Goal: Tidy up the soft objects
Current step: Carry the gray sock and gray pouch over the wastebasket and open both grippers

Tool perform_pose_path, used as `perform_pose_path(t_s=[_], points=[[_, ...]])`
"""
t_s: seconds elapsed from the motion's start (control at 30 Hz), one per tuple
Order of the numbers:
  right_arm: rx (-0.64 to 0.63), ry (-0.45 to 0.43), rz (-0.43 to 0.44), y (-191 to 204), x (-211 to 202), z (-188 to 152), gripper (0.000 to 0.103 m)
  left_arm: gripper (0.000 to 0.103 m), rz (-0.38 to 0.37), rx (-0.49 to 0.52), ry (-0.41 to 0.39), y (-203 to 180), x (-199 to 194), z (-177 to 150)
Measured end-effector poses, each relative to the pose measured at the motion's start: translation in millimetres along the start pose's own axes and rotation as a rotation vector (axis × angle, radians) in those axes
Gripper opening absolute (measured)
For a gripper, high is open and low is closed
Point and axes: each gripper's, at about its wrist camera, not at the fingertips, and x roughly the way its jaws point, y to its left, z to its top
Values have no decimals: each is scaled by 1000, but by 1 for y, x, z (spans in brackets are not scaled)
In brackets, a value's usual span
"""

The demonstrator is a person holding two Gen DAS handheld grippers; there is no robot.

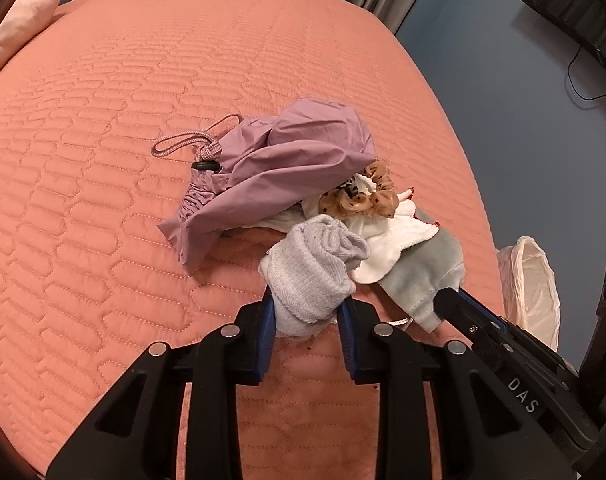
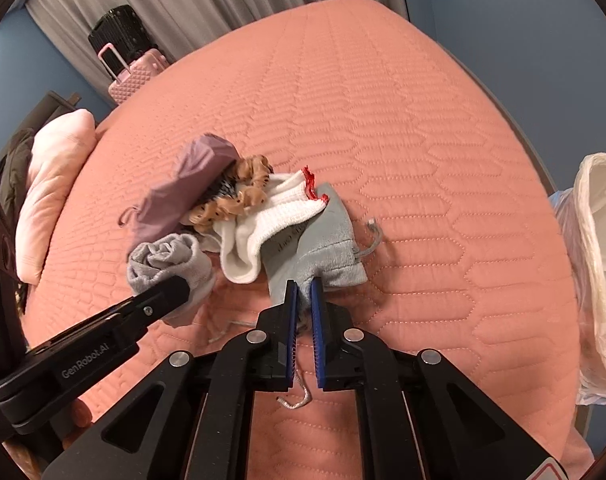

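A small heap of soft items lies on the pink quilted bed (image 1: 143, 120). My left gripper (image 1: 306, 307) is shut on a rolled grey sock (image 1: 311, 276), which also shows in the right wrist view as the grey sock (image 2: 163, 256) held by the left gripper (image 2: 179, 289). My right gripper (image 2: 303, 294) is shut on the edge of a grey-green velvet pouch (image 2: 319, 240); its drawstring hangs between the jaws. Behind lie a white sock with red trim (image 2: 275, 212), a tan dotted scrunchie (image 1: 367, 196) and a purple drawstring bag (image 1: 279, 168).
A white plastic-lined bin (image 2: 599, 264) stands off the bed's right edge. A pale pink pillow (image 2: 51, 184) lies at the left, and a pink suitcase (image 2: 135, 76) with a black one stands by the grey curtain. A dark screen (image 1: 583, 12) hangs on the blue wall.
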Motion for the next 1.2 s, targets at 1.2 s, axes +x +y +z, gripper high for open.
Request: perform_pose_path(t_s=[1.2], points=[[-21,-481,-26,-56,-292,17,7,27,-168,330,-258,-190,-140,-19]])
